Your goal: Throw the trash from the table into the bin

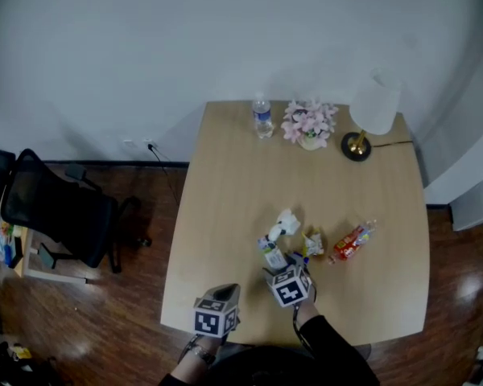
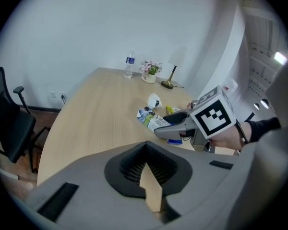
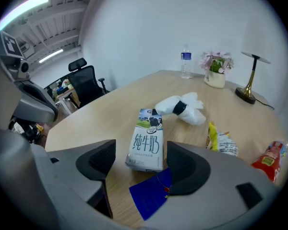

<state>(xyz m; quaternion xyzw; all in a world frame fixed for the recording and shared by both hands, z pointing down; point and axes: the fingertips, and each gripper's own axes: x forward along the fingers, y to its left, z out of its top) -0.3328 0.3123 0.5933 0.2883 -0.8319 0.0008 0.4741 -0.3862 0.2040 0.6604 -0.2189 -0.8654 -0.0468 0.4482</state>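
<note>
A milk carton (image 3: 146, 145) lies flat on the wooden table (image 1: 225, 199), with a blue card (image 3: 151, 195) tucked under its near end. My right gripper (image 3: 141, 164) is open, one jaw on each side of the carton, and the pads do not touch it. In the head view the carton (image 1: 271, 254) sits just ahead of that gripper (image 1: 283, 270). Beyond it lie a white crumpled wad (image 3: 182, 108), a yellow wrapper (image 3: 221, 140) and a red wrapper (image 3: 269, 159). My left gripper (image 2: 146, 145) is shut and empty, hanging over the table's near edge (image 1: 221, 300). No bin is in view.
A water bottle (image 1: 262, 117), a pot of pink flowers (image 1: 309, 124) and a lamp (image 1: 373, 111) stand along the table's far edge. A black office chair (image 1: 56, 207) stands on the floor to the left. A white wall runs behind the table.
</note>
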